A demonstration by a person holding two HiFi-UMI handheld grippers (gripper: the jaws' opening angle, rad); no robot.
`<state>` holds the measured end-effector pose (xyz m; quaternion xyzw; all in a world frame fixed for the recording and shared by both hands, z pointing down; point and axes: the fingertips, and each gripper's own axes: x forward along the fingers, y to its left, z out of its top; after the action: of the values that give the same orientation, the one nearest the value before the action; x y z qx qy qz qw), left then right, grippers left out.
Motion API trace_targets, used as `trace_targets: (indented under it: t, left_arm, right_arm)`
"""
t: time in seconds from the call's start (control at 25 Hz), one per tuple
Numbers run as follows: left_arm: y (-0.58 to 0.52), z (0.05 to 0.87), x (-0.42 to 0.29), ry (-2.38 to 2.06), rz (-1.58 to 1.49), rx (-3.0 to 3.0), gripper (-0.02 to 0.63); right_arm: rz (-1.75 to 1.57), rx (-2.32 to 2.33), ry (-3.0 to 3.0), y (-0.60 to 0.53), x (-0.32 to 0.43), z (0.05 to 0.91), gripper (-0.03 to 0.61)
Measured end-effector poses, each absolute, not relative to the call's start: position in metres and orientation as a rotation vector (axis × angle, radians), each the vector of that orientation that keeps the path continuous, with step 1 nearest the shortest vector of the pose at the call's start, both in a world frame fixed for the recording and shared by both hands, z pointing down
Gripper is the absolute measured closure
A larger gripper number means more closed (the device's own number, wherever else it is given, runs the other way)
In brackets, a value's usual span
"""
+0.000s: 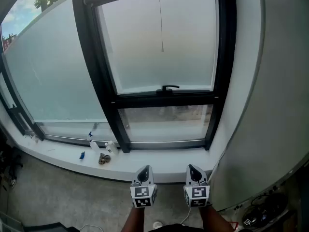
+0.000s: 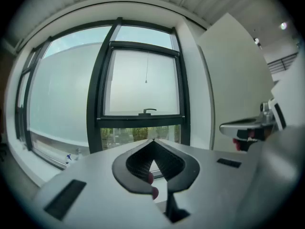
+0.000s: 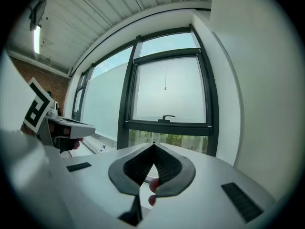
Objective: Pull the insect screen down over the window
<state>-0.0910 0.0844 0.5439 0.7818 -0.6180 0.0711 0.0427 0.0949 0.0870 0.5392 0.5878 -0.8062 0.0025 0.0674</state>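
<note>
Fingers (image 1: pixel 144 173) well below screen's pull cord (image 1: pixel 162 50)

The black-framed glass window (image 1: pixel 164 98) stood upright, a black handle (image 1: pixel 169 87) on its middle rail. A thin pale cord (image 1: pixel 161 28) hung down the upper pane's centre.

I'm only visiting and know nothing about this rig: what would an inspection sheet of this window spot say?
Surface: white window sill below the panes.
Job's things: black-framed window; pull cord hangs before the hazy upper pane; handle on its lower rail.
Clutter: blue-topped bottle, small blue item and brownish lump on the sill's left part.
Grippers: left gripper and right gripper both shut, empty, short of the sill.
Cables: tangle on the floor at right.
Surroundings: grey floor, white wall.
</note>
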Motion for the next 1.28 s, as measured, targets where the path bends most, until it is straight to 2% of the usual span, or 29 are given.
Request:
trace_targets:
  t: [0.48,1.0,1.28]
  left_arm:
    - [0.087,0.545,-0.077,-1.842,0.233,2.437,0.611]
    - [0.063,0.522,-0.099,-1.904,0.219,2.481,0.611]
    - [0.067,0.527,-0.089,-1.783,0.12,2.487,0.611]
  right_arm:
    - [0.016,1.796,-2.438,0.09,0.106,0.54,0.575]
    - [-0.062,1.774,-2.426,0.087,0.094,0.53,0.575]
    - [-0.057,1.772,-2.418,0.082,0.084,0.535,0.575]
